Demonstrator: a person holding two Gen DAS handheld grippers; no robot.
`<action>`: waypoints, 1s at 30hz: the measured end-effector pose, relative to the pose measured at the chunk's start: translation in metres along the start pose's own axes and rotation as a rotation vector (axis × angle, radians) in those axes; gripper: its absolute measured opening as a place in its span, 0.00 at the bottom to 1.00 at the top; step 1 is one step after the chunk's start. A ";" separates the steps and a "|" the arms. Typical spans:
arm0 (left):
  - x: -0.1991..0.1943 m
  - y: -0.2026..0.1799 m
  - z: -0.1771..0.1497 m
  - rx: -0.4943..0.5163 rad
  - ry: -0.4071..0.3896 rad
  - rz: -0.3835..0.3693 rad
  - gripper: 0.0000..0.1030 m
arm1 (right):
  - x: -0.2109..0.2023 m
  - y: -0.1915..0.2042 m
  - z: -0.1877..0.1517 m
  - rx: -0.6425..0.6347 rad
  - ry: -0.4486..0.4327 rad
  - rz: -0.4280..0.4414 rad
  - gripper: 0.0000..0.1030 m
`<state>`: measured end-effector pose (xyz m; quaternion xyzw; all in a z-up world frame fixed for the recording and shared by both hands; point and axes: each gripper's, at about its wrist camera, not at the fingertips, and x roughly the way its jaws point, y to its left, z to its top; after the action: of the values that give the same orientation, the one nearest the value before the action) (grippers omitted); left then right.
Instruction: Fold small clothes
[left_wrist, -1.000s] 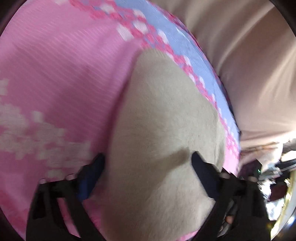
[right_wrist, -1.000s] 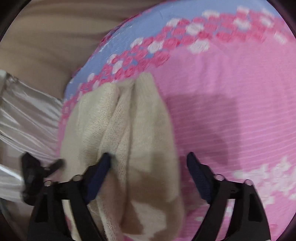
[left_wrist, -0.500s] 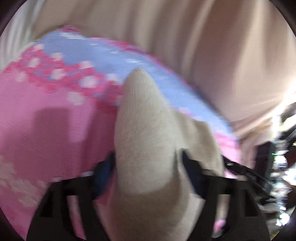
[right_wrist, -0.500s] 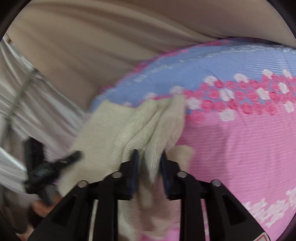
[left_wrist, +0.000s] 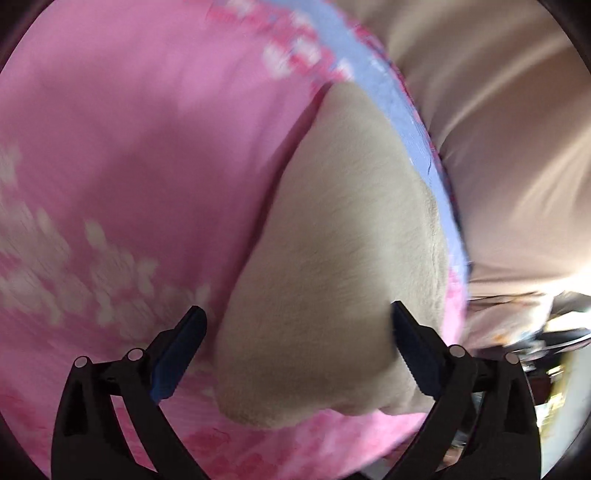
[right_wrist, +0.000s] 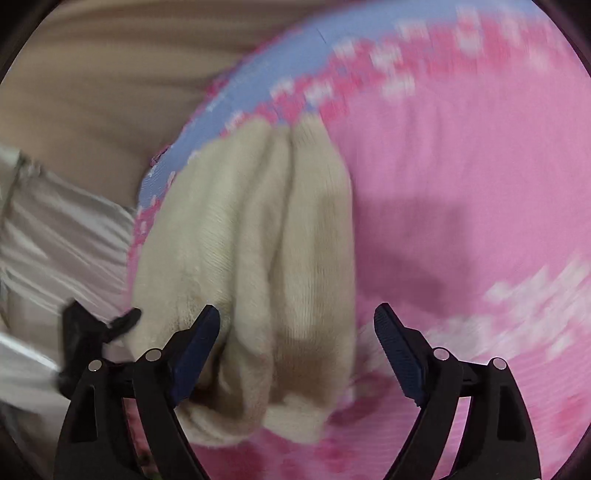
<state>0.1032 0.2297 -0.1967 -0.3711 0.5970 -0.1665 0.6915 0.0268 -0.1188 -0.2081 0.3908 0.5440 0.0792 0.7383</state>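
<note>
A cream knitted garment (left_wrist: 332, 266) lies folded on a pink flowered sheet (left_wrist: 147, 147), near the sheet's blue-bordered edge. My left gripper (left_wrist: 295, 332) is open just above it, with the cloth lying between and below the fingers. In the right wrist view the same garment (right_wrist: 258, 258) shows as a thick bundle with lengthwise folds. My right gripper (right_wrist: 295, 332) is open over the bundle's near right part, holding nothing. The left gripper's tip (right_wrist: 92, 332) shows at the bundle's left edge.
The sheet has a blue band (right_wrist: 258, 74) with pink and white flowers along its edge. Beyond the edge hang beige curtains (left_wrist: 498, 147) and pale grey fabric (right_wrist: 55, 240). Clutter shows at the left wrist view's far right (left_wrist: 535, 350).
Both grippers were shut on the cream garment half a second ago. They have opened and let it go, and it now lies on the sheet.
</note>
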 end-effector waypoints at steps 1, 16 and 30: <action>0.001 0.004 -0.001 -0.006 -0.004 -0.023 0.93 | 0.004 -0.002 0.001 0.009 -0.003 0.023 0.75; -0.002 -0.031 -0.039 0.199 -0.100 0.082 0.83 | -0.012 0.040 0.029 -0.374 -0.033 -0.351 0.27; -0.027 -0.105 -0.103 0.569 -0.271 0.465 0.91 | -0.027 0.072 -0.037 -0.460 -0.141 -0.468 0.33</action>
<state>0.0217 0.1456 -0.1042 -0.0379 0.4983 -0.1138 0.8587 0.0065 -0.0656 -0.1442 0.0831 0.5343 0.0009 0.8412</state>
